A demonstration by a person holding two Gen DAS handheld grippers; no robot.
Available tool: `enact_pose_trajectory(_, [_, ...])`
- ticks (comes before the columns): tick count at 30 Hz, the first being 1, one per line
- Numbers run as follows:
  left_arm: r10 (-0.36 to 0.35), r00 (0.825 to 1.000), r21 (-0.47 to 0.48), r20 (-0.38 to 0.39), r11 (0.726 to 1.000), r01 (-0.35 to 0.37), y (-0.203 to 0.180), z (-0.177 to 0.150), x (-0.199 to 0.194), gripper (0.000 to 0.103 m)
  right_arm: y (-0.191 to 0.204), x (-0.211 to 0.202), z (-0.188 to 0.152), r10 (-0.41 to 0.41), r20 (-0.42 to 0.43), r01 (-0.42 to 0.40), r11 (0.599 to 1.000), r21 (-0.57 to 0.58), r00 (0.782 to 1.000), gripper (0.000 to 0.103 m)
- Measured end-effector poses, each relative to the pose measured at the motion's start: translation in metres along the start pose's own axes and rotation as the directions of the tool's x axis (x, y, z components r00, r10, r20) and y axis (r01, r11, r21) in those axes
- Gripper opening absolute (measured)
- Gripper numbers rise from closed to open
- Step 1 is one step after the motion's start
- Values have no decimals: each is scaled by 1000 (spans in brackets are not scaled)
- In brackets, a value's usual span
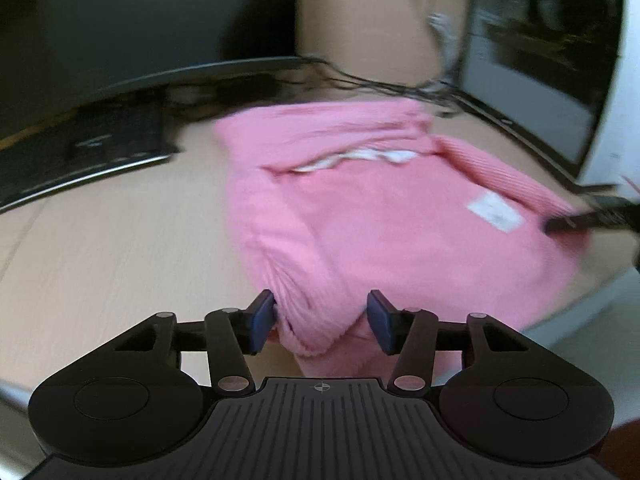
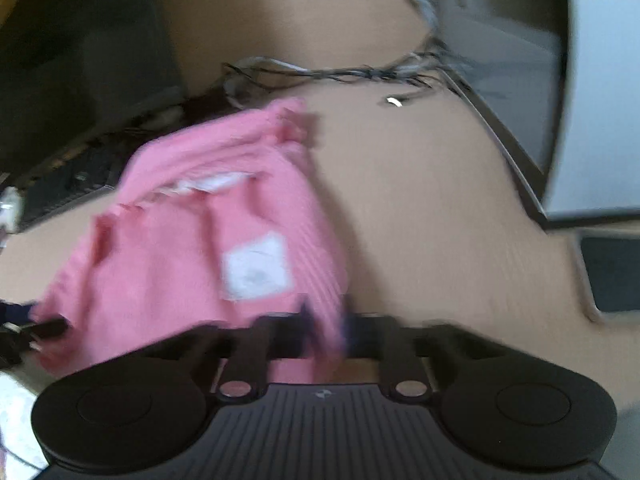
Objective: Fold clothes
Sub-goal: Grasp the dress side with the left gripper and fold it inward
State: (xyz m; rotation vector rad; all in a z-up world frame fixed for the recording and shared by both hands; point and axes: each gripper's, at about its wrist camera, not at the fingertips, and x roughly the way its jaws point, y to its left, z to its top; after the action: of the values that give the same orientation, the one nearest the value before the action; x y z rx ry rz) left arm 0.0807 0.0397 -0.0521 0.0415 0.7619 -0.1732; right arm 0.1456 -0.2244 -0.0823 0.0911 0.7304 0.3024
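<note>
A pink ribbed sweater (image 1: 360, 208) lies on a light wooden table (image 1: 120, 240), partly folded, with a white label (image 1: 496, 212) on top. My left gripper (image 1: 321, 320) has its blue pads pressed on a bunched fold at the sweater's near edge. In the blurred right wrist view, the sweater (image 2: 192, 248) with its label (image 2: 256, 268) lies to the left, and my right gripper (image 2: 326, 328) is shut on its ribbed edge, jaws close together. The right gripper's dark fingers (image 1: 568, 220) show at the sweater's far right corner in the left wrist view.
A black keyboard (image 1: 92, 148) lies at the back left. Dark cables (image 1: 380, 84) trail behind the sweater. A monitor (image 1: 540, 60) stands at the back right. Bare tabletop (image 2: 440, 220) stretches to the right of the sweater.
</note>
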Motion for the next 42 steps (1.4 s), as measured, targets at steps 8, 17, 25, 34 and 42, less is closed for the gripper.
enact_pose_trajectory(8, [-108, 993, -8, -40, 994, 108, 4, 6, -5, 70, 105, 9, -31, 30, -39, -49, 629, -776, 999, 7])
enact_pose_trajectory(17, [-332, 940, -110, 82, 934, 340, 6, 85, -4, 76, 106, 3, -54, 26, -106, -102, 559, -823, 994, 14])
enact_pose_trajectory(25, [-311, 941, 31, -135, 948, 318, -61, 102, 104, 32, 90, -27, -51, 50, -131, -128, 703, -699, 990, 15])
enact_pose_trajectory(34, [-338, 920, 48, -196, 934, 354, -52, 62, 102, 32, 34, -45, 15, 27, 5, -25, 966, -258, 1000, 45])
enact_pose_trajectory(42, [-357, 914, 45, -191, 927, 371, -48, 59, 97, 32, -5, 28, 59, 239, -28, -225, 945, 238, 971, 43])
